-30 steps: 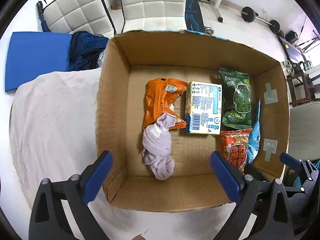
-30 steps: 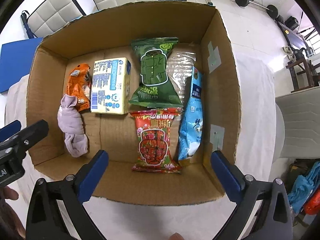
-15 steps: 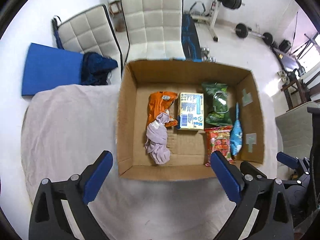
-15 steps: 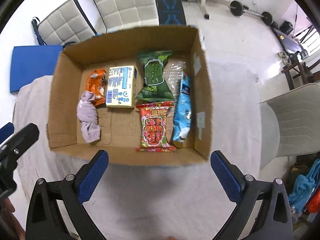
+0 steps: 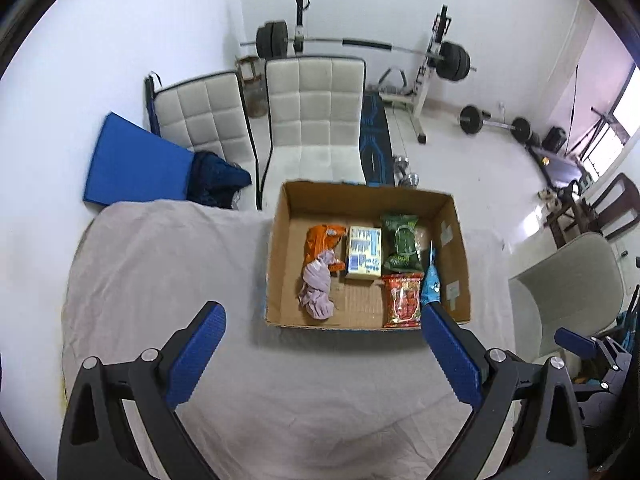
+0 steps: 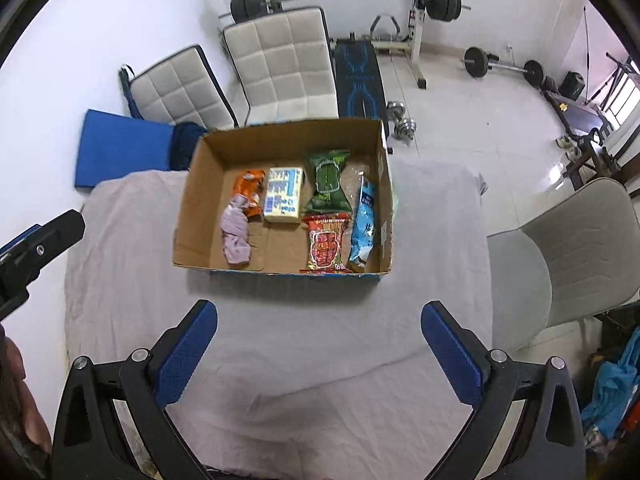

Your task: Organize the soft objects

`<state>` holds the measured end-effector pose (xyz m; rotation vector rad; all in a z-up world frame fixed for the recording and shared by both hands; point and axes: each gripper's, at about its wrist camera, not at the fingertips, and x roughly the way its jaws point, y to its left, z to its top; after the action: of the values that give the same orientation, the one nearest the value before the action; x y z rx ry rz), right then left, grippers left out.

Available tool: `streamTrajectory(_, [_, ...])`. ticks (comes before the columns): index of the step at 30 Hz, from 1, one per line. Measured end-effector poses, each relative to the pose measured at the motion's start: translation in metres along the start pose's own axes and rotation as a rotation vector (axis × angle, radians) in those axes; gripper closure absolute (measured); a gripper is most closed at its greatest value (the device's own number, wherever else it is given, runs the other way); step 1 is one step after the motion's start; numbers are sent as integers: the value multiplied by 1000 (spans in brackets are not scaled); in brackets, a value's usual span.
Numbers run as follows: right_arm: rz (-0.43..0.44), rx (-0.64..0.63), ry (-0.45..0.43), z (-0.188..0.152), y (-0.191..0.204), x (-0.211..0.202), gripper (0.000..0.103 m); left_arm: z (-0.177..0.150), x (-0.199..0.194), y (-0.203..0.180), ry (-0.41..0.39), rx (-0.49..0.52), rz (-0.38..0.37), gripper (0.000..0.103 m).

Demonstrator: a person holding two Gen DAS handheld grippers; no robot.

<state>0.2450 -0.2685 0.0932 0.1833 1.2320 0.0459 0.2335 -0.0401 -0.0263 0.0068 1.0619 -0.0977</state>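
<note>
An open cardboard box point(image 5: 280, 264) point(image 6: 192, 208) stands on a table under a pale cloth. Inside lie a knotted lilac cloth point(image 5: 318, 292) point(image 6: 236, 236), an orange packet point(image 5: 322, 240) point(image 6: 250, 190), a pale yellow pack point(image 5: 363, 258) point(image 6: 284, 196), a green bag point(image 5: 402, 248) point(image 6: 328, 180), a red packet point(image 5: 402, 300) point(image 6: 326, 242) and a light blue bag point(image 5: 431, 286) point(image 6: 364, 224). My left gripper point(image 5: 322, 340) is open and empty, high in front of the box. My right gripper point(image 6: 319, 336) is open and empty too.
The cloth-covered table point(image 5: 160, 272) point(image 6: 436, 240) extends left and in front of the box. Two white padded chairs point(image 5: 316, 120) point(image 6: 284, 64) and a blue mat point(image 5: 136, 164) stand behind. A grey chair point(image 6: 576, 248) is at the right. Weight gear point(image 5: 360, 46) is at the back.
Both grippers have pulled up and back from the box, which now looks much smaller and farther. Both stay open and empty. The box contents have not moved.
</note>
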Motion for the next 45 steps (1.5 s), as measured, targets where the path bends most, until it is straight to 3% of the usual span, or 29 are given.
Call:
streamTrajectory(8, [35, 4, -75, -22, 7, -65, 0, -18, -48, -5, -34, -1, -11, 3])
streamTrajectory(19, [37, 5, -108, -52, 11, -114, 0, -42, -91, -15, -74, 28, -3, 3])
streamTrajectory(45, [-51, 7, -235, -36, 12, -139, 0, -44, -103, -16, -149, 19, 41, 0])
